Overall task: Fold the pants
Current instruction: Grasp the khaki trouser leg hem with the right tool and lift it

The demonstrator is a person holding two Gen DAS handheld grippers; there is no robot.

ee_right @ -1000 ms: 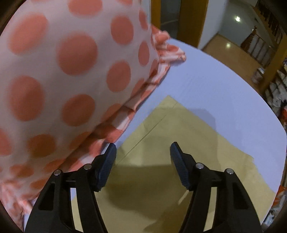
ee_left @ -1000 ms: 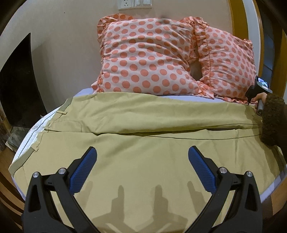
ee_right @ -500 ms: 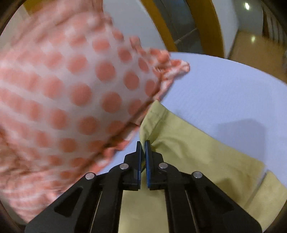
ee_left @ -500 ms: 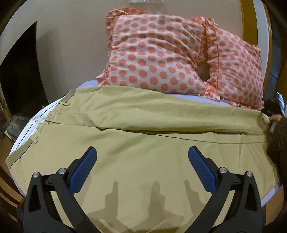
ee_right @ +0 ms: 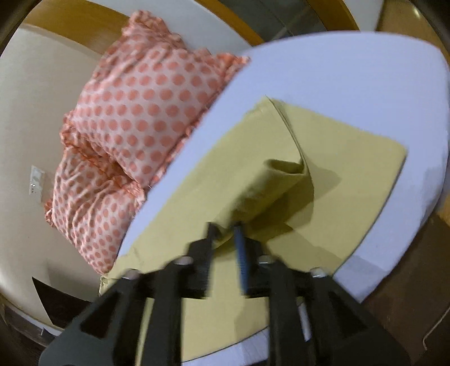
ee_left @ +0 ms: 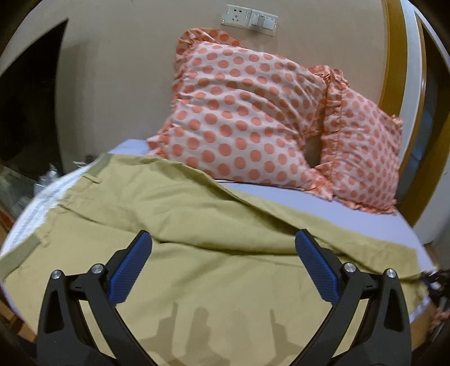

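Khaki pants lie spread across a white bed, waistband at the left. My left gripper is open and empty, hovering over the near leg. My right gripper is shut on the far leg's hem end and holds it lifted over the near leg, the cloth bunched and draped from the jaws. The view is blurred by motion.
Two pink polka-dot pillows lean on the wall at the head of the bed, also in the right wrist view. A wall socket panel is above them. Wooden floor lies past the bed edge.
My right gripper closed on the far leg's hem by the pillows, then pulled it up and toward the near side. The far leg now lies diagonally. The left gripper stayed open.
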